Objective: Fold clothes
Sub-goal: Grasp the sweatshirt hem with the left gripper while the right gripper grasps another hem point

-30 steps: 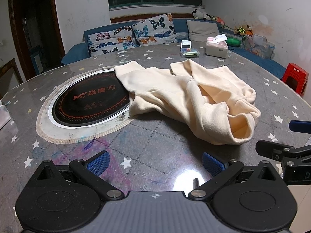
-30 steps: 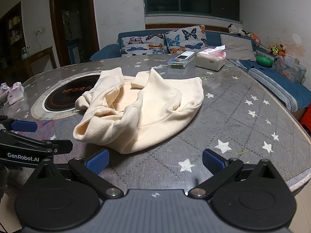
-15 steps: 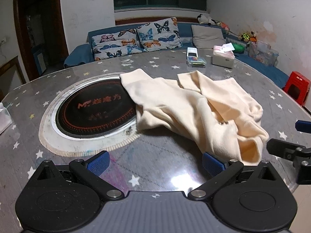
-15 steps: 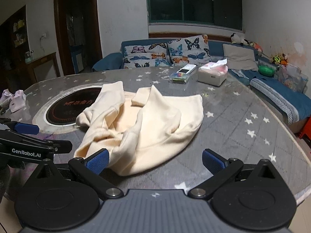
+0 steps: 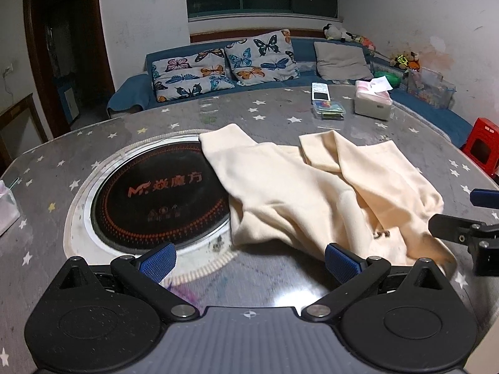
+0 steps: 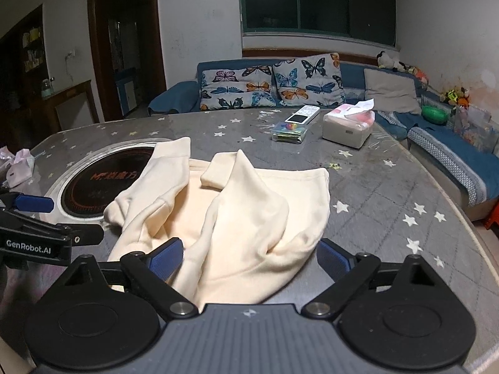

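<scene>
On the far left of the bench (image 5: 280, 115), a round black cooktop (image 5: 159, 199) is set into the surface, printed in orange with "MF" and Chinese characters I cannot read surely. The left tool (image 5: 248, 257) hovers over the near bench edge just beside it, its blue pads spread wide with nothing between them.

The garment (image 5: 312, 193), a cream sweatshirt, lies crumpled mid-bench. One sleeve drapes over the cooktop's right rim, and a second cuff sits folded on top toward the far side. A small dark mark near its near hem is too small to read.

The right tool (image 6: 249, 255) is low over the garment's near edge, pads wide apart and straddling the bunched hem without pinching it. The left tool's arm, seen from here, bears "GenRobot.AI".

Risks, as I judge them: the hem is several layers thick, so closing now could catch two layers and drag the whole bundle rather than spread it. The draped sleeve may snag on the cooktop rim. A hard pull toward the near edge could slide the garment off the bench.

At far right stand a tissue box (image 6: 347, 127) and a remote (image 6: 302, 115).
</scene>
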A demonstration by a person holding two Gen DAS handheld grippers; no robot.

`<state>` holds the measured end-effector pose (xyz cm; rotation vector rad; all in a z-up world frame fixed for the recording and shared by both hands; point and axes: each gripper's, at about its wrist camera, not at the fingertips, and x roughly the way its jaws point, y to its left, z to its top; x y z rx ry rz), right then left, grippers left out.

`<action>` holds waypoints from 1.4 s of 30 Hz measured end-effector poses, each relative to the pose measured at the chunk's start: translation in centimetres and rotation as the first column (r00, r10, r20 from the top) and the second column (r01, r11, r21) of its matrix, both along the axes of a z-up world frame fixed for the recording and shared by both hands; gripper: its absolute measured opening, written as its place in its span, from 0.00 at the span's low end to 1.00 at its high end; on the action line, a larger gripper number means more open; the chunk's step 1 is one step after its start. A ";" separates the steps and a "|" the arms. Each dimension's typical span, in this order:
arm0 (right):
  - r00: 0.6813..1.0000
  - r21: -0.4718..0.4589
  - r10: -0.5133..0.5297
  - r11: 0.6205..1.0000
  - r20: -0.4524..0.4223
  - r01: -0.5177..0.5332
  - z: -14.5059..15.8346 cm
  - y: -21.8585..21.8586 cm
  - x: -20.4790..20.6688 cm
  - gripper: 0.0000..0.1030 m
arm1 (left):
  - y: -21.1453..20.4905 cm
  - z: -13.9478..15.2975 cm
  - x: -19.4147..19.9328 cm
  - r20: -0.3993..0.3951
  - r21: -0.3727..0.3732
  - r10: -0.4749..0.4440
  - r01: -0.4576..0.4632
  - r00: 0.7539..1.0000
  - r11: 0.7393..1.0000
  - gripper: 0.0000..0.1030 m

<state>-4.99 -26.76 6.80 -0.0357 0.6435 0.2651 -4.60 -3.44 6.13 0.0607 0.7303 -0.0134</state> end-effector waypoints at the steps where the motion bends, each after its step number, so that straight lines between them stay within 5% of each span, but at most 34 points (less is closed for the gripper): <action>1: 1.000 0.001 -0.002 1.000 -0.007 0.002 0.0 -0.1 0.5 0.90 | 0.0 0.0 0.4 0.000 0.001 0.001 -0.001 1.000 1.000 1.00; 12: 0.998 0.045 0.028 0.999 -0.055 -0.026 0.2 -0.4 7.4 0.67 | 0.8 0.3 4.8 -0.004 -0.024 0.036 -0.036 0.999 0.999 0.99; 18: 0.995 0.049 0.074 0.996 -0.070 -0.071 0.1 1.1 11.8 0.56 | 1.6 0.9 7.5 0.002 -0.045 0.055 -0.055 0.998 0.997 0.88; 34: 0.985 0.051 0.106 0.994 -0.135 -0.100 -3.0 3.9 18.6 0.39 | 0.2 0.0 17.3 -0.025 -0.085 0.038 -0.040 0.999 0.996 0.83; 40: 0.983 0.071 0.108 0.993 -0.150 -0.098 -3.9 3.6 19.2 0.19 | -0.3 -1.6 18.7 -0.065 -0.071 0.014 -0.018 0.998 0.997 0.79; 42: 0.984 0.079 0.107 0.992 -0.144 -0.096 -3.9 3.3 19.1 0.12 | -0.3 -2.2 18.9 -0.081 -0.067 0.010 -0.016 0.997 0.998 0.69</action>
